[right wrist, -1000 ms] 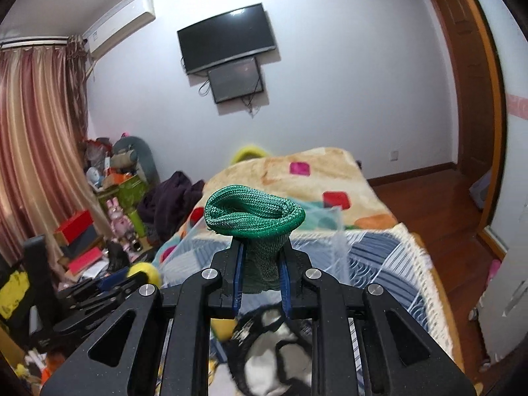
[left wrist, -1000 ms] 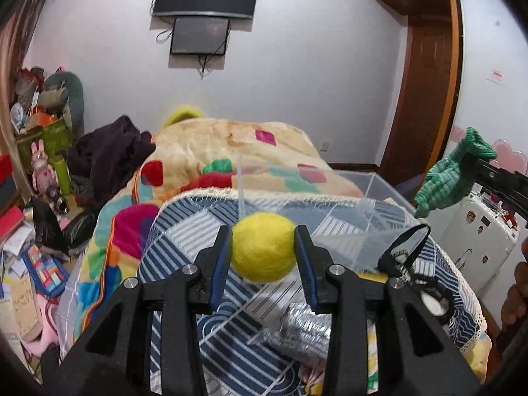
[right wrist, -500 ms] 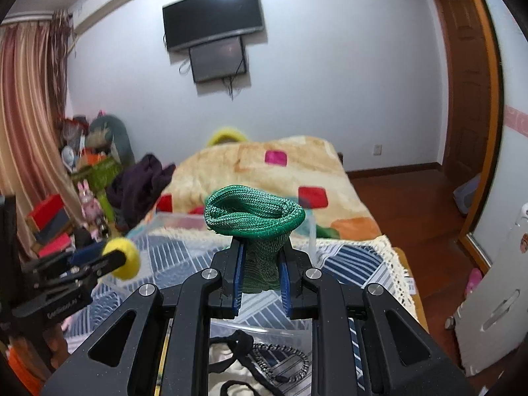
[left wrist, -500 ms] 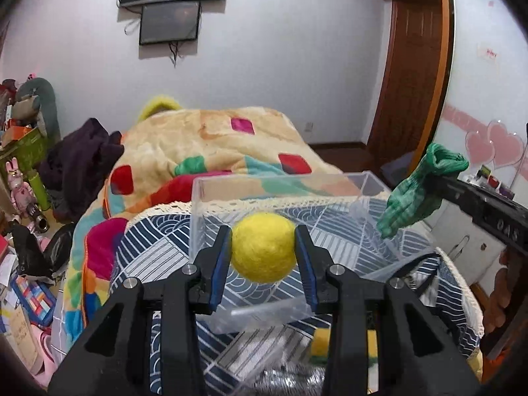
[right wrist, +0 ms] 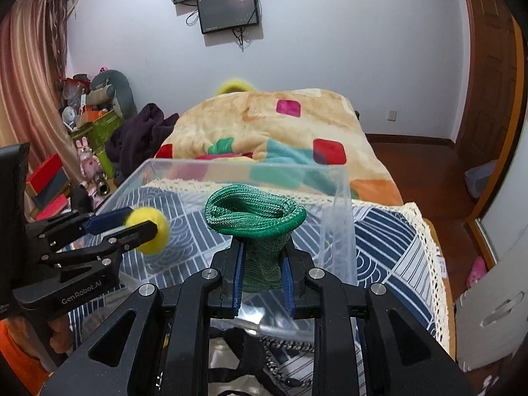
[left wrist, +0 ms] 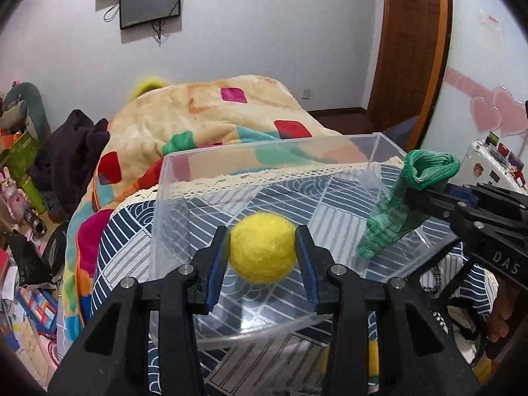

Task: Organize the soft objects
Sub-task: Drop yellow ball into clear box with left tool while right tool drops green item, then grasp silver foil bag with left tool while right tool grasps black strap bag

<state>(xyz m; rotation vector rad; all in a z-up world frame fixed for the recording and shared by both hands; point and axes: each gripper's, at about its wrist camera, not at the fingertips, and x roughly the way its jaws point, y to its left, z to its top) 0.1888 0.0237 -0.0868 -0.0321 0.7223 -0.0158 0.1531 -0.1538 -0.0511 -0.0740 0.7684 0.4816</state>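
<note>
The left gripper (left wrist: pixel 263 250) is clamped on a round, fuzzy yellow felt ball (left wrist: pixel 262 247), held above the open clear plastic box (left wrist: pixel 264 147). The right gripper (right wrist: pixel 262 272) is clamped on a green knitted glove (right wrist: pixel 255 213), which hangs over the box's right side. The box stands on a blue and white patterned cloth (right wrist: pixel 386 247) with a lace edge. Behind it lies a bed with a colourful blanket (right wrist: pixel 264 122), and two dark screens (right wrist: pixel 227 3) hang on the white wall.

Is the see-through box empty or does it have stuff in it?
Empty. Through the box only the striped cloth underneath shows; the ball and sock are gripped above it.
</note>
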